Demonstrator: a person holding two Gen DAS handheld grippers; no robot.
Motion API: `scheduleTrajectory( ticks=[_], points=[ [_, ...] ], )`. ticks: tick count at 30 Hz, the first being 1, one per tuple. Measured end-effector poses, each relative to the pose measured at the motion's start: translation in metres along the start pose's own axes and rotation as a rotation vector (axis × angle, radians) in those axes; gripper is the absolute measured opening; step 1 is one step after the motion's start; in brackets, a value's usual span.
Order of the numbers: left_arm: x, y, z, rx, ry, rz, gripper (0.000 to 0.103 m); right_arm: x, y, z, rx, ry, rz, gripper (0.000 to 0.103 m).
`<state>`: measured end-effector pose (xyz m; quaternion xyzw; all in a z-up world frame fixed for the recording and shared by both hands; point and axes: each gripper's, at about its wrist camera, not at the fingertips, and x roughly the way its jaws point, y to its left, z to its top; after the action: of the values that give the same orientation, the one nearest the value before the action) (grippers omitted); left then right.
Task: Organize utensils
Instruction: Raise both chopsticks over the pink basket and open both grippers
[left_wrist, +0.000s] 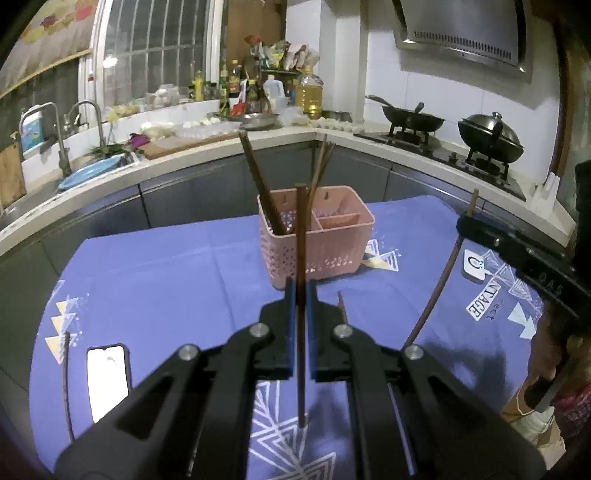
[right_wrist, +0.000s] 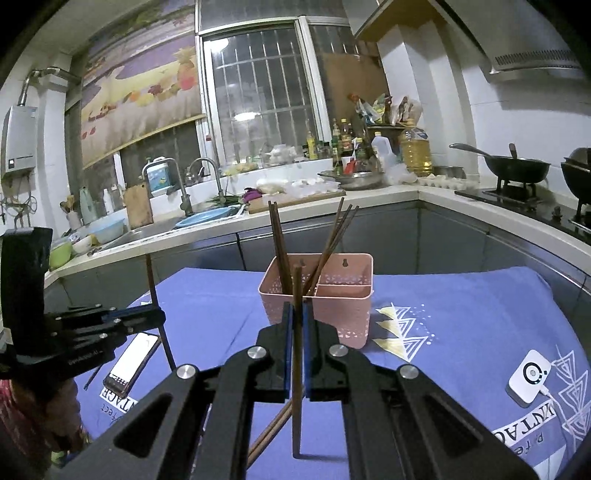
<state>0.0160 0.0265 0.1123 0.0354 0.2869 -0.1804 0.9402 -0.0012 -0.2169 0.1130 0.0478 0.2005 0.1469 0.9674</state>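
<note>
Both the left gripper and the right gripper are each pinching one chopstick near its middle — a light, stiff, slippery stick, likely to pivot — with the pink basket waiting at twelve o'clock.

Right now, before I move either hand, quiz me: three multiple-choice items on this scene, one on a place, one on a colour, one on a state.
1. Where does the phone lie?
A. In the basket
B. On the purple cloth
C. On the stove

2. What colour is the utensil basket?
A. Pink
B. Green
C. White

3. What is the right gripper doing?
A. Open and empty
B. Shut on a spoon
C. Shut on a chopstick

Key: 1 B, it lies flat on the cloth left of the basket. 2 A, its walls are pink. 3 C, the stick stands clamped between the pads.
</note>
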Motion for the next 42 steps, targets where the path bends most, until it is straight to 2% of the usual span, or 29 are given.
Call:
scheduleTrajectory(
  ticks=[4,6,10,13,18,23,28,33,38,39,40,42],
  points=[
    [0.0,0.003,0.009,-0.003,-0.003,-0.004,0.005,-0.001,-0.003,0.004,0.024,-0.002,0.017,0.005],
    [-0.003,0.003,0.021,-0.003,-0.02,-0.011,0.005,-0.001,-0.007,0.017,0.042,-0.009,0.039,0.005],
    [-0.015,0.004,0.062,0.002,-0.093,-0.024,0.005,0.0,-0.01,0.059,0.041,-0.055,0.066,0.005],
    [-0.022,0.004,0.103,-0.005,-0.178,-0.017,0.005,0.007,-0.009,0.094,0.028,-0.099,0.075,0.005],
    [-0.016,0.002,0.158,-0.042,-0.272,-0.015,0.005,0.035,-0.005,0.143,0.009,-0.164,0.071,0.005],
    [0.015,-0.005,0.179,-0.025,-0.31,0.035,0.005,0.076,-0.001,0.155,-0.034,-0.147,0.06,0.005],
    [0.067,-0.002,0.175,-0.033,-0.245,0.051,0.005,0.121,-0.007,0.14,-0.05,-0.069,0.043,0.005],
    [0.106,0.004,0.161,-0.041,-0.168,0.054,0.005,0.146,-0.01,0.124,-0.062,-0.008,0.042,0.005],
    [0.136,0.006,0.145,-0.055,-0.055,0.02,0.005,0.162,-0.013,0.108,-0.03,0.055,0.046,0.006],
    [0.142,0.006,0.141,-0.057,-0.024,0.022,0.007,0.163,-0.013,0.108,-0.026,0.059,0.036,0.006],
    [0.146,0.007,0.139,-0.059,0.002,0.026,0.017,0.163,-0.012,0.107,-0.024,0.06,0.028,0.007],
    [0.147,0.008,0.137,-0.066,0.011,0.038,0.026,0.158,-0.01,0.108,-0.022,0.042,0.025,0.008]
  ],
)
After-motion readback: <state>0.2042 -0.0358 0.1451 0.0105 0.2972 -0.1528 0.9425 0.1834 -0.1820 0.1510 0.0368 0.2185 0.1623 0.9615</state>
